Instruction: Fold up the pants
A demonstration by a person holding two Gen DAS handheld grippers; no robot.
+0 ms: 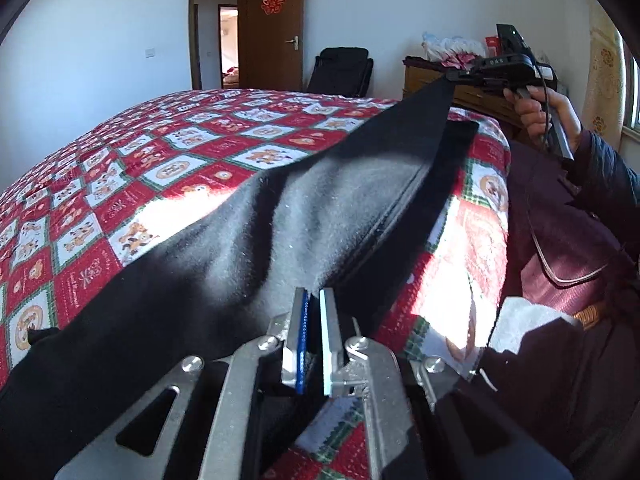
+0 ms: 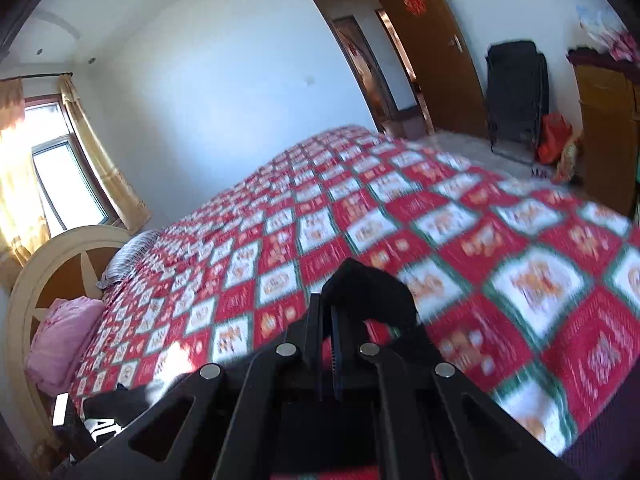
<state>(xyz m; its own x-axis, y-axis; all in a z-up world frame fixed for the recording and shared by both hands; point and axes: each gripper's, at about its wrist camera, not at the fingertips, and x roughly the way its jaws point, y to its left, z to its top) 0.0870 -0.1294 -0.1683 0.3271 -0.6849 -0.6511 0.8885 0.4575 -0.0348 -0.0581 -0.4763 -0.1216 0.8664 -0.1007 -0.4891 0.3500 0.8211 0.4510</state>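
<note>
Both tongs grip the black pants [image 1: 280, 216]: left tongs [image 1: 314, 300] near, right tongs [image 2: 326, 312] lifting the far end above the bed [image 1: 160, 148].

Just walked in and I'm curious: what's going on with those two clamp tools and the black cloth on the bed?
A person is folding black pants on a bed with a red patterned cover. Each hand holds a two-finger gripper. The left gripper is shut on the near edge of the pants. The right gripper is shut on another part and holds it raised, so the cloth stretches between them above the cover. No fold is laid yet.
</note>
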